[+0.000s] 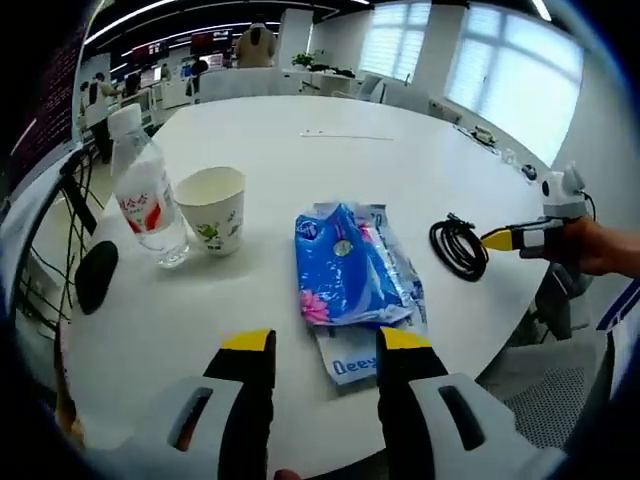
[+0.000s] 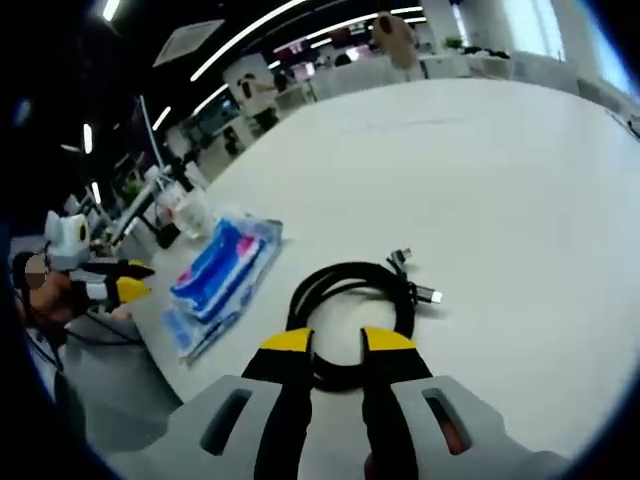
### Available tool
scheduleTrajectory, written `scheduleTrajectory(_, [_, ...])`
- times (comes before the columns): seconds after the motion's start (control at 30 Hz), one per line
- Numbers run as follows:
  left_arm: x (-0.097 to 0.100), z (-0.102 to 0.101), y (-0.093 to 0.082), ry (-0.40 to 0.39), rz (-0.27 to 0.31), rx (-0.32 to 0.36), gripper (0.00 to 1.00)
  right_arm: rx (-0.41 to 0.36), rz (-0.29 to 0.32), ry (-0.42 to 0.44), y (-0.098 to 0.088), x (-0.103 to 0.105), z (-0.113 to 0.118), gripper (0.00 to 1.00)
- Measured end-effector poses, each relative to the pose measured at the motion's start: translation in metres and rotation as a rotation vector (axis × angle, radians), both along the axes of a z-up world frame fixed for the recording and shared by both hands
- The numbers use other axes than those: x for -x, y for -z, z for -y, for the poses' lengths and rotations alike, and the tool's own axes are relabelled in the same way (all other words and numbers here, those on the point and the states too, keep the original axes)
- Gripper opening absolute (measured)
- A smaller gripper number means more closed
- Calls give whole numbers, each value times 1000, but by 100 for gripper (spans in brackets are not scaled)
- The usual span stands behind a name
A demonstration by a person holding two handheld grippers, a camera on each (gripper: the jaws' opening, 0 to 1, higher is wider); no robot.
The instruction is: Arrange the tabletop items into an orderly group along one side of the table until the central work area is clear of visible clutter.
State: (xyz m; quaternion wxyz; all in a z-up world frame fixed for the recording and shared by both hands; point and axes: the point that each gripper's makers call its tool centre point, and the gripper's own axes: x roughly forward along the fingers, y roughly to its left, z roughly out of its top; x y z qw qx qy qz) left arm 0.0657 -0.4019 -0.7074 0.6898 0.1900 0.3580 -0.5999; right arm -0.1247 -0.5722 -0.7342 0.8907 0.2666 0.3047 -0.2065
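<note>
A blue tissue pack lies on the white round table, its near end between the tips of my left gripper, which is open. Left of it stand a paper cup and a water bottle. A coiled black cable lies to the right, with my right gripper at its edge. In the right gripper view, my right gripper stands narrowly open over the near arc of the cable. The tissue pack and my left gripper are to the left.
A dark rounded object sits by the table's left edge. The far half of the table is bare white. The near table edge runs just under my left gripper. Desks and people stand far behind.
</note>
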Motion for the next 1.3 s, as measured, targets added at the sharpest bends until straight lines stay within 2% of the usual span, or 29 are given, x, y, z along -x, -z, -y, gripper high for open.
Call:
scheduleTrajectory(0.1, [6, 6, 0, 16, 0, 3, 39, 1, 10, -10, -3, -6, -1, 16])
scheduleTrajectory(0.27, [14, 10, 0, -16, -44, 22, 38, 3, 16, -40, -6, -14, -4, 17])
scheduleTrajectory(0.53, [22, 7, 6, -128, -140, 28, 36, 6, 15, -101, -8, -32, -9, 17])
scheduleTrajectory(0.73, [24, 3, 16, -215, -211, 19, 34, 31, 9, -211, -11, -66, -12, 17])
scheduleTrajectory(1.03, [32, 9, 21, -277, -292, 14, 31, 63, -4, -360, -13, -131, -19, 19])
scheduleTrajectory(1.3, [28, 17, 30, -308, -298, 3, 27, 86, -31, -449, -3, -175, -24, 26])
